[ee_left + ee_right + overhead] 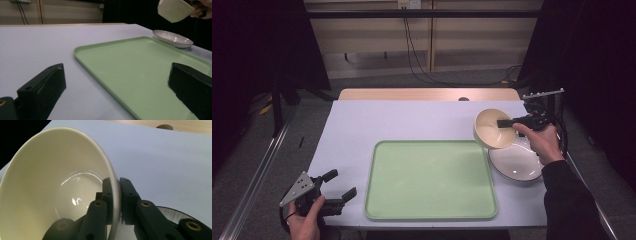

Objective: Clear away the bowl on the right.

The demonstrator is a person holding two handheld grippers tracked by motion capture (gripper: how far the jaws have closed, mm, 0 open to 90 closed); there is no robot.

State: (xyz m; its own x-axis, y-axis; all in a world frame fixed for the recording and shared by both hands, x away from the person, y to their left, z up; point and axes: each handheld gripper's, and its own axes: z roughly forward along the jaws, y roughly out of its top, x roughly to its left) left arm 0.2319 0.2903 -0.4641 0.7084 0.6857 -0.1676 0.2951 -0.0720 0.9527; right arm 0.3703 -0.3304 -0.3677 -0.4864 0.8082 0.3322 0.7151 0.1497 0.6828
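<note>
Overhead, by label:

Bowl: a cream bowl (493,128) is held off the table at the far right, tilted, above the far edge of the white plate (517,162) and just past the tray's far right corner. From the left gripper view the bowl (175,10) is seen lifted clear above the plate (173,38).

Right gripper: the right gripper (507,122) is clamped on the bowl's rim; in the right gripper view one jaw is pressed against the inside of the wall and the other against the outside, with the rim (113,192) pinched between them. The bowl is thus carried ahead and to the left of the gripper (115,195).

Right hand: the right hand (542,142) is wrapped around the gripper body, over the plate.

Left gripper: the left gripper (339,185) is held at the near left corner of the table, jaws spread wide apart with nothing between them, aimed towards the tray.

Tray: a pale green tray (382,200) is laid flat in the middle of the table (362,125), its surface bare; its near left edge (82,56) is seen between the left jaws.

Plate: left resting on the table, just beside the tray's right edge.
</note>
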